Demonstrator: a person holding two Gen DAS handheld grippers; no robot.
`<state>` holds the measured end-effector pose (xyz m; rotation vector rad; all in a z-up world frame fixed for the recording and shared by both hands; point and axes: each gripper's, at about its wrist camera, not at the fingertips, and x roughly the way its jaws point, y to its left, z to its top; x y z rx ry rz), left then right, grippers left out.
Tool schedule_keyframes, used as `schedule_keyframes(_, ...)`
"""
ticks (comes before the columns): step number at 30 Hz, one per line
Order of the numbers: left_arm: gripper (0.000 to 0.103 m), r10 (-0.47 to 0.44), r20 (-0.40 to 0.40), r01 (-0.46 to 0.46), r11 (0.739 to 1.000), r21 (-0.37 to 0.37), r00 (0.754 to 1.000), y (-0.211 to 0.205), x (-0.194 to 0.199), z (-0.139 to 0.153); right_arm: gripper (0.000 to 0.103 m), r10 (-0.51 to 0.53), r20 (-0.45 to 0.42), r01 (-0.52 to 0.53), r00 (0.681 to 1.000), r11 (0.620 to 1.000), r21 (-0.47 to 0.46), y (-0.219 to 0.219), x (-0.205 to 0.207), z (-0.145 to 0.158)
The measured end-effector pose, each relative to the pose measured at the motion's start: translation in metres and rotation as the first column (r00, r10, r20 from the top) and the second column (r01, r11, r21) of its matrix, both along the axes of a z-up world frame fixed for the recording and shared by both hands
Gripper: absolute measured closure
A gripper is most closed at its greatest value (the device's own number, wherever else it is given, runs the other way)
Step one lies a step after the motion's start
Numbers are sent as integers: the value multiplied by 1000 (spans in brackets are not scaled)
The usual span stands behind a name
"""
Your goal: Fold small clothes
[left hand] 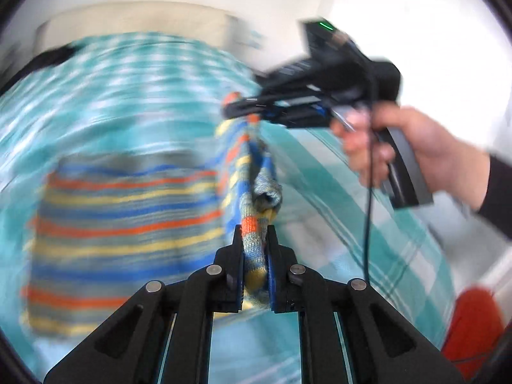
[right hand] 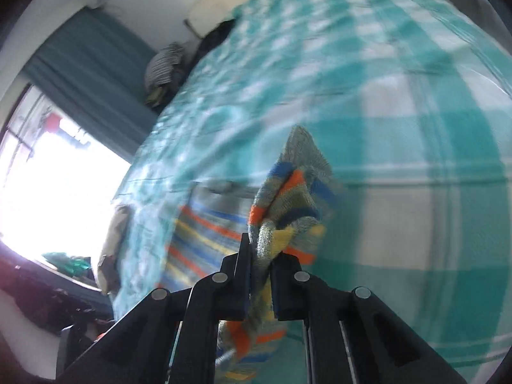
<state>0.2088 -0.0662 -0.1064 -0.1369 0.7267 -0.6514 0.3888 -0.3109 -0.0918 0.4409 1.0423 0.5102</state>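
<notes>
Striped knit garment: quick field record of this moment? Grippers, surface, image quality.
garment: striped knit garment, one edge lifted, the rest on the bed
left gripper: shut on garment fabric
right gripper: shut on garment fabric
surface: teal checked bedspread
image quality: heavy motion blur in both views

**Location: Home Bedroom**

A bed with a teal-and-white checked cover (right hand: 384, 102) fills both views. A pale headboard (left hand: 134, 20) stands at its far end. Teal curtains (right hand: 86, 64) hang beside a bright window (right hand: 54, 179) at left.
</notes>
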Motion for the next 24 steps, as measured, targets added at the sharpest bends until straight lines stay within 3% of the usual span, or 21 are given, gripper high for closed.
schedule_keyframes(2,94,113,-66,-117,991,-61,991,52,14,-3,93,67,27,-67,997,998,7,54,15,9)
schedule_keyframes(5,93,241,-126,-250,966,-63,962,108,19,-17,93,141,44,-141,989,990,-11,126,31,3)
schedule_keyframes(6,91,264,-162,-275,960,-54,951,120,22,-25,92,152,45,-151,987,988,-12,142,33,-1)
schedule_keyframes(8,75,324,-240,-328,944,26,915,136,29,-47,84,170,45,-169,984,985,-21,188,40,-19)
schedule_keyframes(9,57,338,-267,-337,940,52,902,147,29,-54,65,170,25,-170,985,985,-6,202,40,-31)
schedule_keyframes(10,47,341,-284,-339,939,58,896,154,27,-57,49,156,1,-156,988,988,9,209,40,-40)
schedule_keyframes(11,45,342,-288,-345,938,42,894,164,19,-57,49,129,-13,-129,992,991,30,214,36,-47)
schedule_keyframes(13,30,344,-261,-353,936,12,902,177,8,-50,49,102,6,-103,995,994,47,208,21,-47)
schedule_keyframes(15,21,332,-216,-341,940,-6,918,177,1,-41,49,100,62,-98,993,995,-26,194,-4,-39)
schedule_keyframes(18,19,278,-203,-289,957,-25,939,170,25,-37,49,132,156,-105,979,980,-168,161,-53,-21)
schedule_keyframes(20,23,268,-219,-272,962,11,938,157,37,-45,49,167,205,-117,964,965,-236,148,-93,-15)
schedule_keyframes(22,95,321,-257,-300,947,119,912,151,57,-61,49,203,198,-146,959,952,-269,147,-120,-25)
schedule_keyframes(24,93,387,-313,-370,922,115,867,166,71,-79,52,243,96,-198,965,920,-338,156,-135,-62)
